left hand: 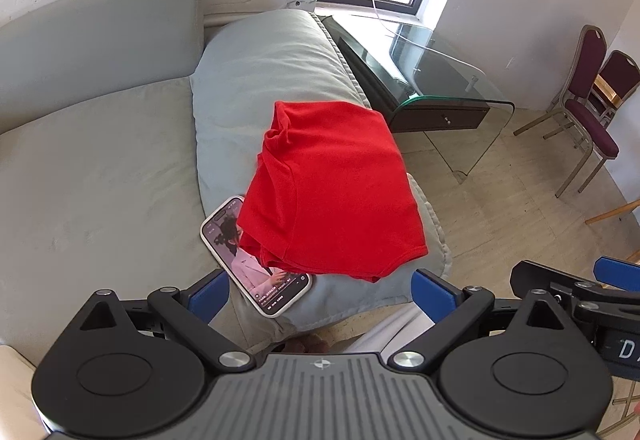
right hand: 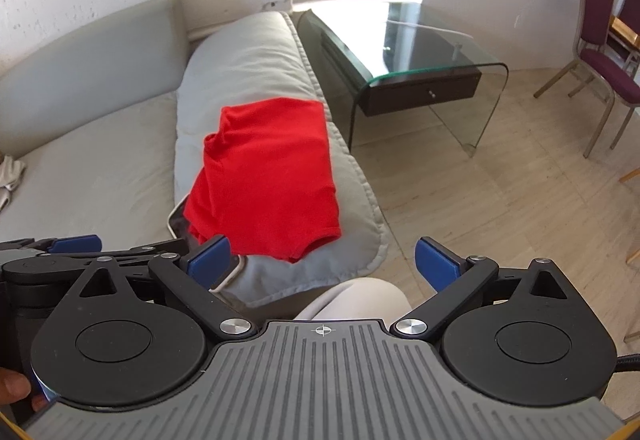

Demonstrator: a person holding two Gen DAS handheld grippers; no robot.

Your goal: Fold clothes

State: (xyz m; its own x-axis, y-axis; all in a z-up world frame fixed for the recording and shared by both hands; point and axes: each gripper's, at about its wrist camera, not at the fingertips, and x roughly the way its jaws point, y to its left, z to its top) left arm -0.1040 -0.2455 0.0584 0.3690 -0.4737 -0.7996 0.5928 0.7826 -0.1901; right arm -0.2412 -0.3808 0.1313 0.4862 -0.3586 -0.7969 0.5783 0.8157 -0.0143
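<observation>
1. Across the left side, the grey sofa seat is lying bare, and a pale bundle at its far edge is too small to tell whether it is more clothing.
2. Hovering low in its own view, the left gripper is standing with its blue pads spread wide apart and gripping nothing.
3. Just ahead of it, a phone is lying on the padded arm cushion, its upper corner tucked under the red shirt.
4. That red shirt is lying in a compact folded rectangle on the cushion, with one loose hem corner poking out at the near right.
5. Right of it, the right gripper is likewise hanging with fingers apart and empty, near the shirt but not touching it.
6. Judging by the shape, folding of this piece is looking finished or nearly so; the next move is probably calling for tucking the stray corner, or lifting the stack clear without dragging the phone.
7. Further right, a glass table and maroon chairs are standing on the floor.
</observation>
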